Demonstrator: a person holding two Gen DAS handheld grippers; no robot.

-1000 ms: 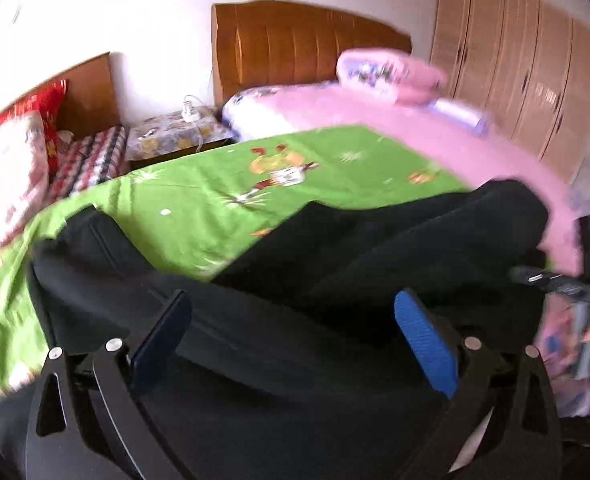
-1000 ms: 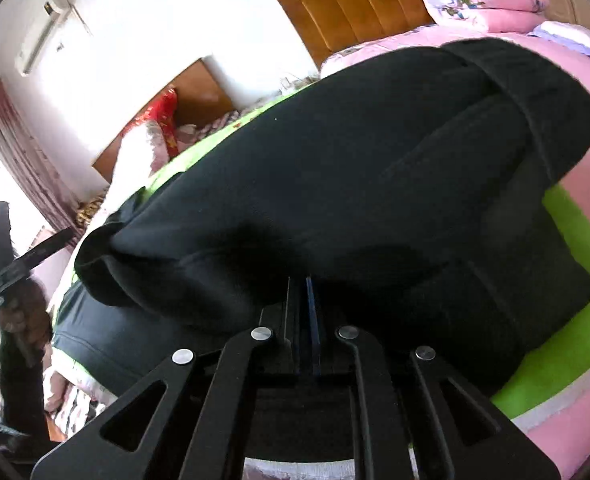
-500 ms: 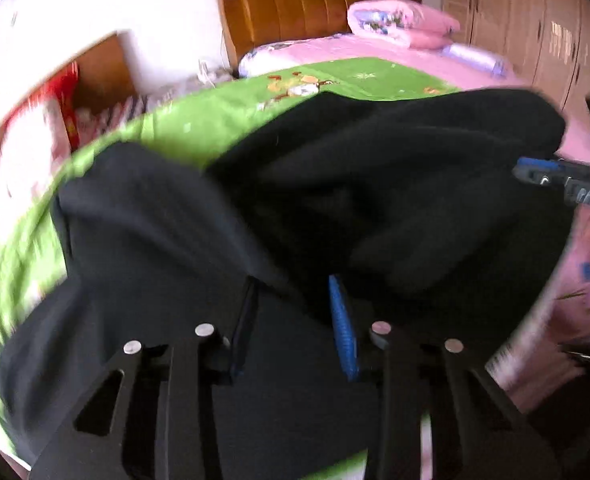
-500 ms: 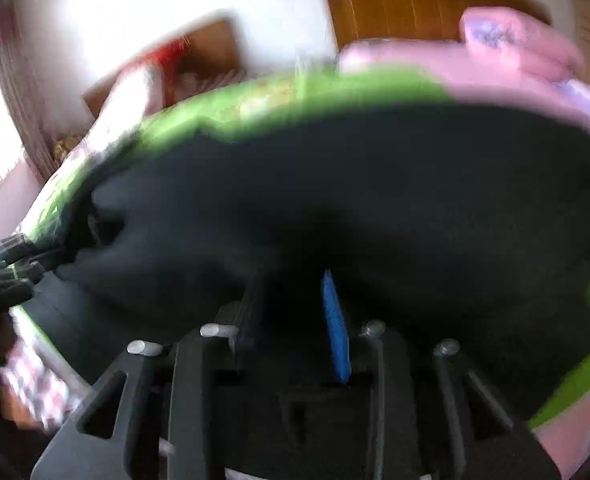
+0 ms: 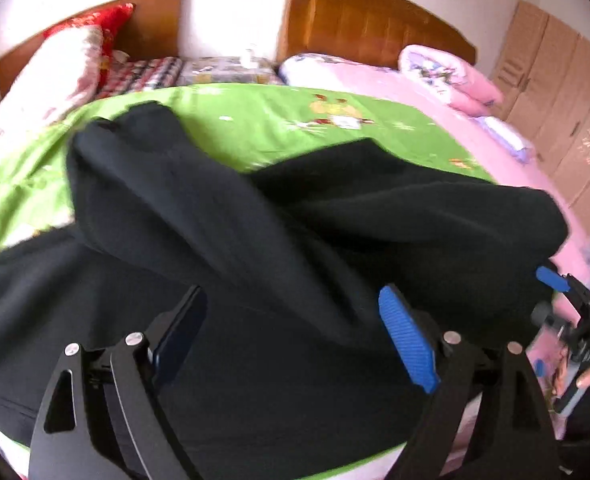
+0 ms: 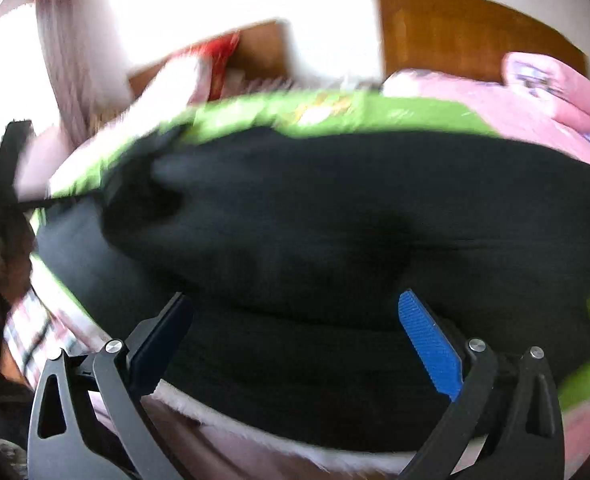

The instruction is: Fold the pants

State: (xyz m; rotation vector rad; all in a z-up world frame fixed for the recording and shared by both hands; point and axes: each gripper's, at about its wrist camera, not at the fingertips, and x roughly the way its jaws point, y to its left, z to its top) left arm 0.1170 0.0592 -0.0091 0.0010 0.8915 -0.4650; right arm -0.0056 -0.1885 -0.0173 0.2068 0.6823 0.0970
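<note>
Black pants [image 5: 279,240] lie bunched in folded layers on a green sheet [image 5: 255,120] at the near edge of the bed. My left gripper [image 5: 291,292] hovers over the near part of the pants; its jaws are opening, the cloth lies under them and the pads do not press it. In the right wrist view, which is blurred, the pants [image 6: 335,220] fill the middle. My right gripper [image 6: 295,298] is over their near edge with its jaws opening wide and nothing pinched. Its blue tip also shows in the left wrist view as the right gripper [image 5: 551,278].
Behind the green sheet is a pink bed [image 5: 435,112] with a rolled quilt [image 5: 447,72] and a wooden headboard [image 5: 367,16]. A second bed with a red pillow [image 5: 95,28] stands at the left. A wardrobe [image 5: 567,100] lines the right wall.
The right gripper, shut on the pants a second ago, has opened and let the cloth go. The left gripper narrowed over the pants, then spread wide again. Both views have shifted and rolled.
</note>
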